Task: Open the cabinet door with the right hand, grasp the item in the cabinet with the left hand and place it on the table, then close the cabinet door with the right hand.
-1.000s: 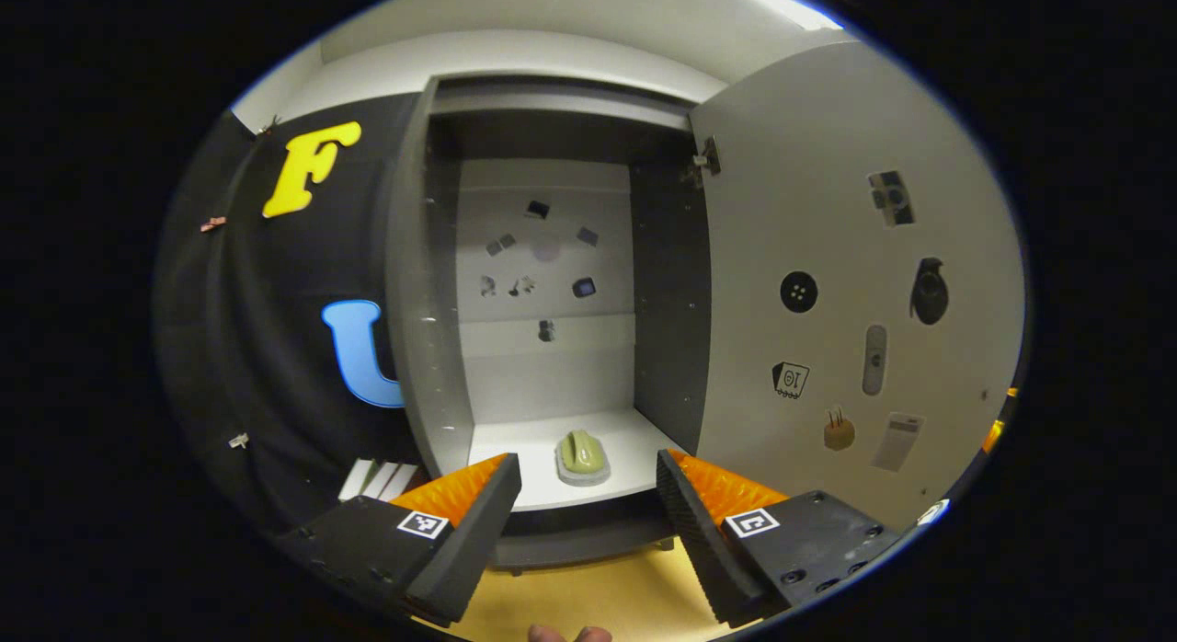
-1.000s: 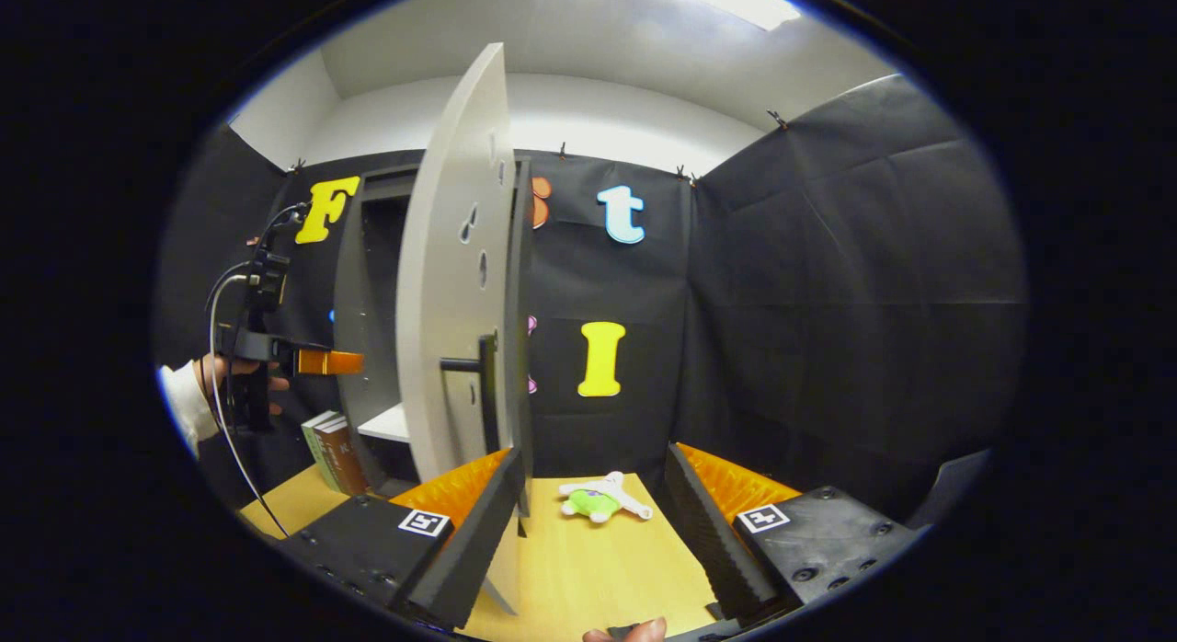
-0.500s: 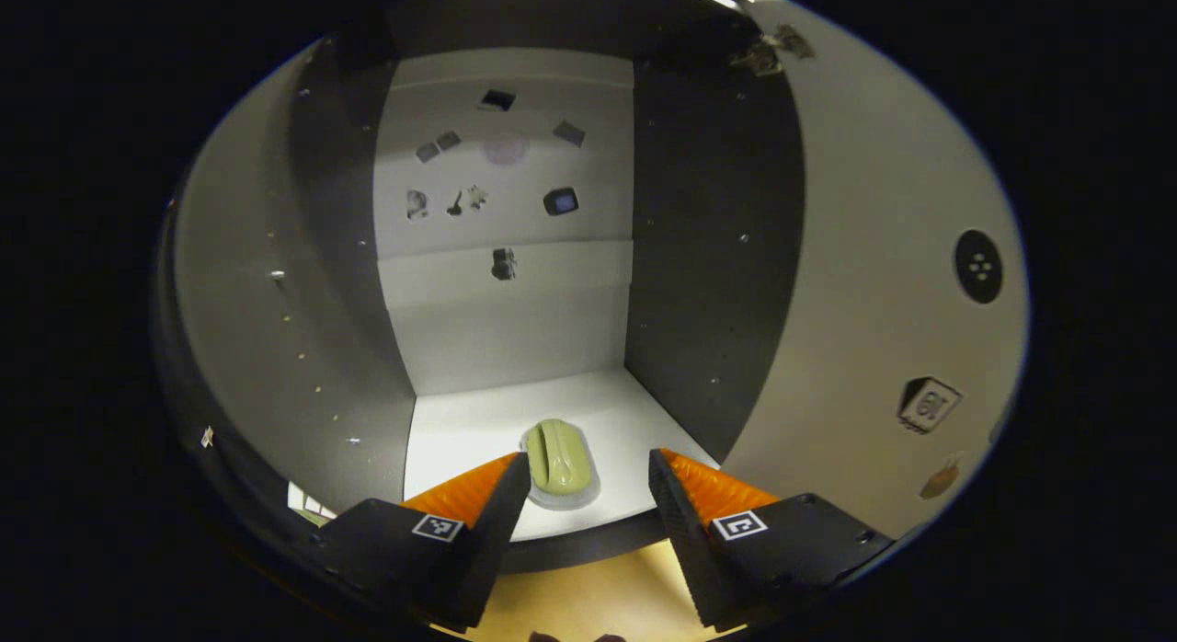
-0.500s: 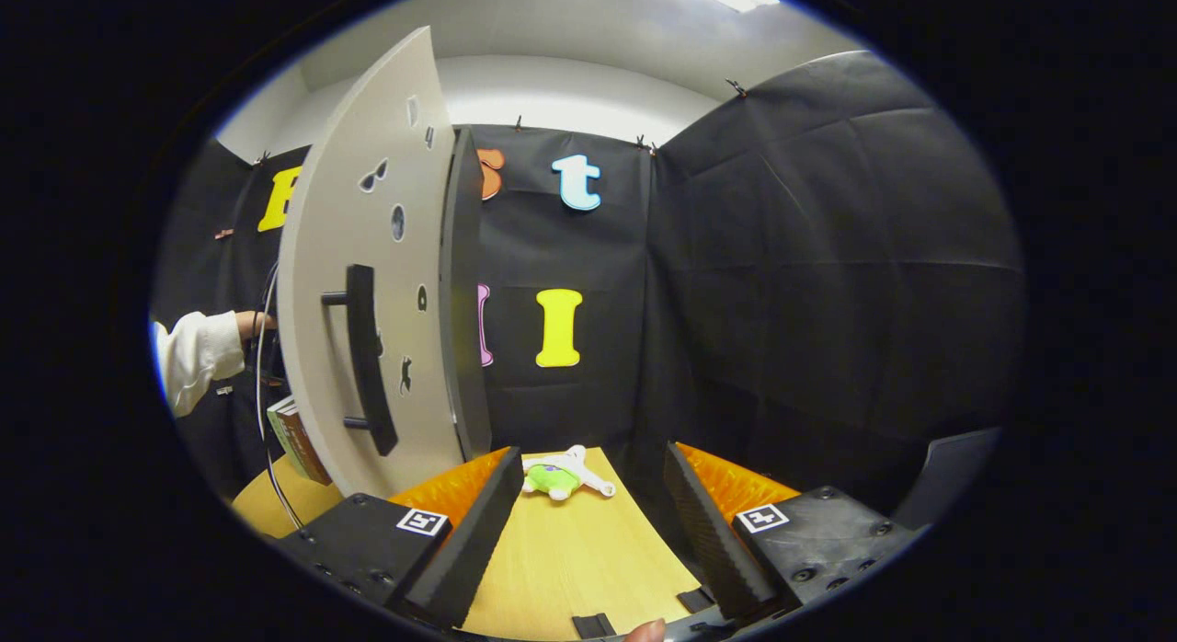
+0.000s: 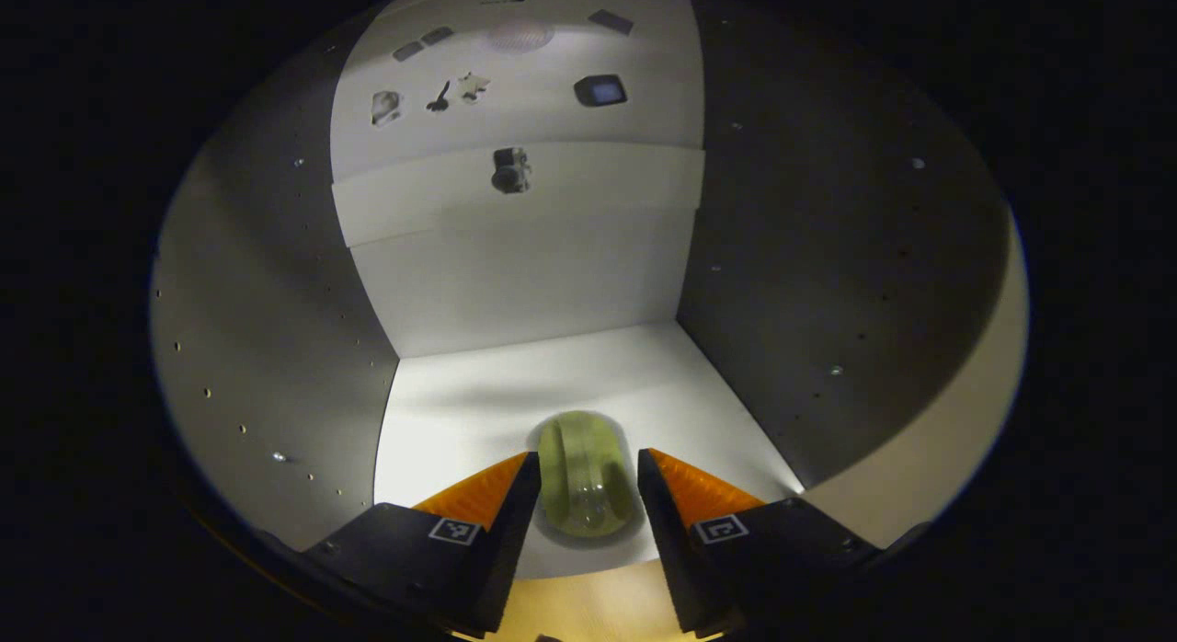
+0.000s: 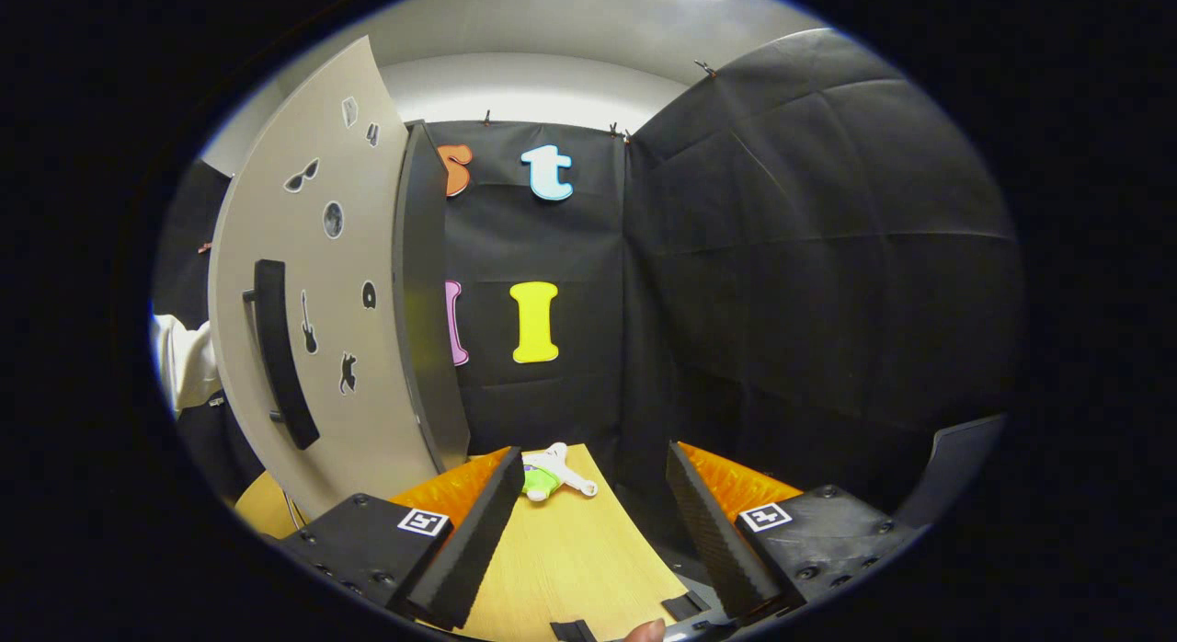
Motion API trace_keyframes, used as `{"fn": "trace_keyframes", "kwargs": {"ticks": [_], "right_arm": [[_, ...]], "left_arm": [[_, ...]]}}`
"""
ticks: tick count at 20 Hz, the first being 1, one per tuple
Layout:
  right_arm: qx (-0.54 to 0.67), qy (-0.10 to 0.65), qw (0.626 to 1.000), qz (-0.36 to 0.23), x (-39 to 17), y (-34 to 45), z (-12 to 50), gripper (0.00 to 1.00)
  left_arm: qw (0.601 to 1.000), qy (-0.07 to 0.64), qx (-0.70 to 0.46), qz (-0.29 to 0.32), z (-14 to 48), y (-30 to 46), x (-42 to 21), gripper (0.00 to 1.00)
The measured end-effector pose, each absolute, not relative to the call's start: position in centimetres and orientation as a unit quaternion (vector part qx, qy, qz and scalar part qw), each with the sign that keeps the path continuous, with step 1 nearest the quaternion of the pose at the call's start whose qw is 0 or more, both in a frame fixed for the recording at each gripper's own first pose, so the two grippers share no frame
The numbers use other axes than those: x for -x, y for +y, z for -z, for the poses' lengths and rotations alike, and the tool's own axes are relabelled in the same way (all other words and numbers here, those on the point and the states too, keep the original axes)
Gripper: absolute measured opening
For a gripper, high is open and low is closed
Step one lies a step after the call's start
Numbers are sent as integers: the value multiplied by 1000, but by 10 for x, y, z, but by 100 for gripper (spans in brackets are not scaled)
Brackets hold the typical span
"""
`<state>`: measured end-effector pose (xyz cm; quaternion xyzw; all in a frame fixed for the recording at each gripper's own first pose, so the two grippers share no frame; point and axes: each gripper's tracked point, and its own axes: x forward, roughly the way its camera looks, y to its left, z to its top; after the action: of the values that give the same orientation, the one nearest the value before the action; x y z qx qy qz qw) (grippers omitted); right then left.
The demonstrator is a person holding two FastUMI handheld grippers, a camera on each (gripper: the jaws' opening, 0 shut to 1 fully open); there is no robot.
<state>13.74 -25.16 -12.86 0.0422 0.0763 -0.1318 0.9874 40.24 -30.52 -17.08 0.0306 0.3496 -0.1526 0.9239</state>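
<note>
The left gripper [image 5: 586, 481] reaches into the cabinet [image 5: 276, 348], its two fingers spread to either side of a pale green item [image 5: 585, 472]. The item lies on the white shelf [image 5: 460, 412], near the front edge, in the gap between the fingers; whether they touch it cannot be told. Small stickers [image 5: 510, 168] dot the far wall. The dark right wall [image 5: 828, 256] carries rows of small holes.

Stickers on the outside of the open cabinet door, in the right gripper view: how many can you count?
6: two near the top, sunglasses, a round one, and a dark blob, guitar and cat beside the handle. Counting that blob, guitar and cat, make it 7.
</note>
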Motion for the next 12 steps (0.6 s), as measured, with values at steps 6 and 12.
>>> {"fn": "trace_keyframes", "kwargs": {"ticks": [6,12], "right_arm": [[-48,83,985,142,-139,-270,135,99],[-42,84,986,141,-136,-263,136,99]], "left_arm": [[913,381,-19,146,206,-310,-419,54],[918,370,-46,136,198,-302,-421,20]]}}
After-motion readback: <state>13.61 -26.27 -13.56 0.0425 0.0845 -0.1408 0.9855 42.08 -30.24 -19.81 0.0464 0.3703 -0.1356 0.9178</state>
